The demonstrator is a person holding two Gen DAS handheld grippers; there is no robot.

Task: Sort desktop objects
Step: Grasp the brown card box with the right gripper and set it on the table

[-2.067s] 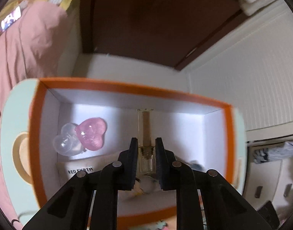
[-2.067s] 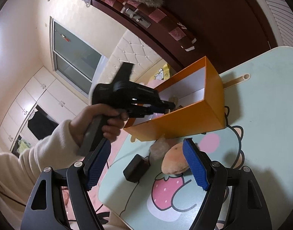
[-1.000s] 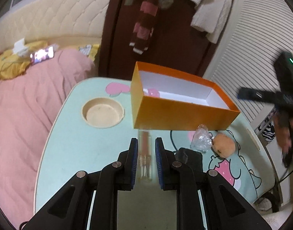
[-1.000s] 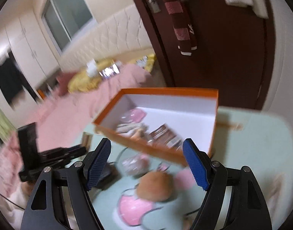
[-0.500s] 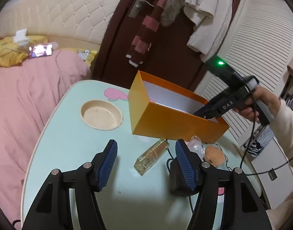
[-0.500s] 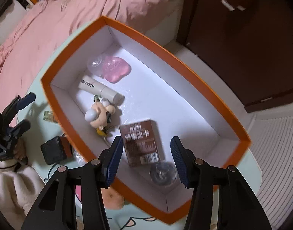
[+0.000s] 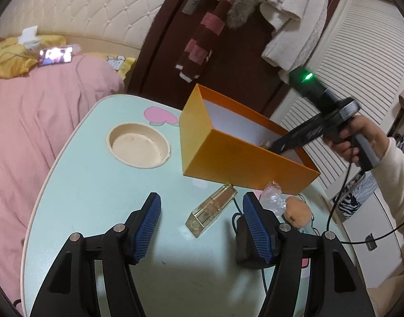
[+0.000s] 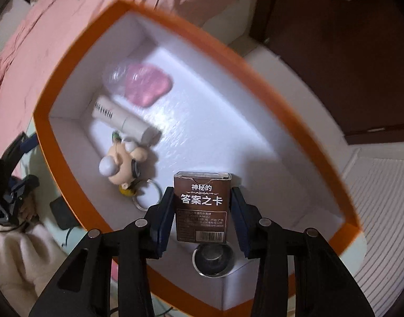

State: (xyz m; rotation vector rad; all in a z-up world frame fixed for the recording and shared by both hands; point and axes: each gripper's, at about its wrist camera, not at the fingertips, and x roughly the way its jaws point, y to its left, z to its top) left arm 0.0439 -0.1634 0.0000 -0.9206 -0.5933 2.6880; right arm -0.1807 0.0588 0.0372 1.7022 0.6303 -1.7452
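Note:
My left gripper (image 7: 201, 223) is open and empty above the mint table (image 7: 91, 185). A gold perfume bottle (image 7: 212, 209) lies on the table just ahead of it, between the fingers' line. The orange box (image 7: 239, 163) stands behind the bottle. My right gripper (image 8: 202, 218) reaches down inside the orange box (image 8: 70, 185). Its jaws are closed against the sides of a brown card box (image 8: 202, 207). The right gripper also shows in the left wrist view (image 7: 286, 142), dipping into the box.
Inside the box lie a pink heart (image 8: 146, 84), a white tube (image 8: 122, 120), a cartoon keychain figure (image 8: 121, 162) and a round metal lid (image 8: 212, 257). On the table are a black object (image 7: 244, 245), crinkled clear wrap (image 7: 273, 196), an orange plush (image 7: 298, 211) and a round recess (image 7: 138, 145).
My left gripper carried the perfume bottle out of the box, set it on the table and opened. My right gripper swung over the box, dropped in and closed on the brown card box.

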